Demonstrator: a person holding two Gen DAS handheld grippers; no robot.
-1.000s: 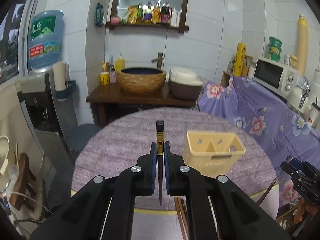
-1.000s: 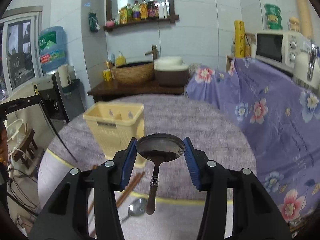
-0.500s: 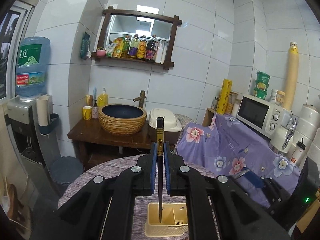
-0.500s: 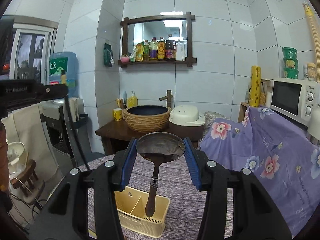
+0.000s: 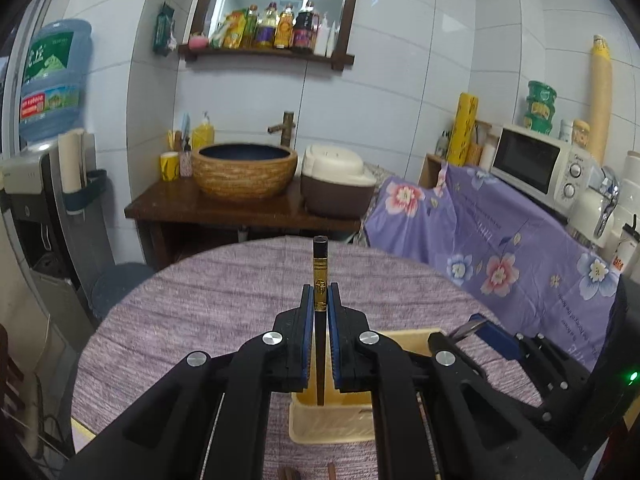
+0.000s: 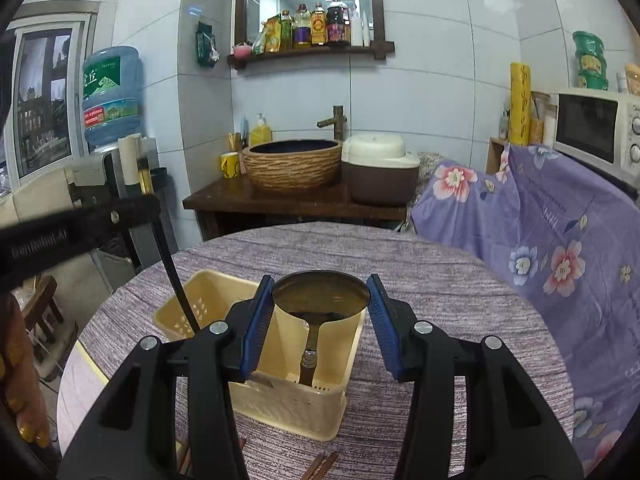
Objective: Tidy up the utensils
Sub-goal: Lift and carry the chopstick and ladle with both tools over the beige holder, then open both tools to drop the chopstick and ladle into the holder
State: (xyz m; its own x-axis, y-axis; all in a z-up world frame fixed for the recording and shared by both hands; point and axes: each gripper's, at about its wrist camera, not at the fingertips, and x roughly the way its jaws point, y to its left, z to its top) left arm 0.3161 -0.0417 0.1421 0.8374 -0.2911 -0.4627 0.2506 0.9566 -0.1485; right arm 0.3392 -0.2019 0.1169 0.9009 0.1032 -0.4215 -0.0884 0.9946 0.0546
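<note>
A dark chopstick (image 5: 319, 280) is pinched by the left gripper (image 5: 319, 304), and a spoon (image 6: 320, 300) is clamped by the right gripper (image 6: 320, 312), over the yellow holder (image 6: 280, 396).

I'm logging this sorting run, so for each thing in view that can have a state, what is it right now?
left gripper: shut on a black chopstick.
chopstick: upright, lower end hanging inside the yellow holder.
right gripper: shut on the spoon's bowl.
spoon: bowl up, handle hanging down into the holder.
yellow holder: upright on the table, open-topped.
loose chopsticks: lying on the table by the holder.
</note>
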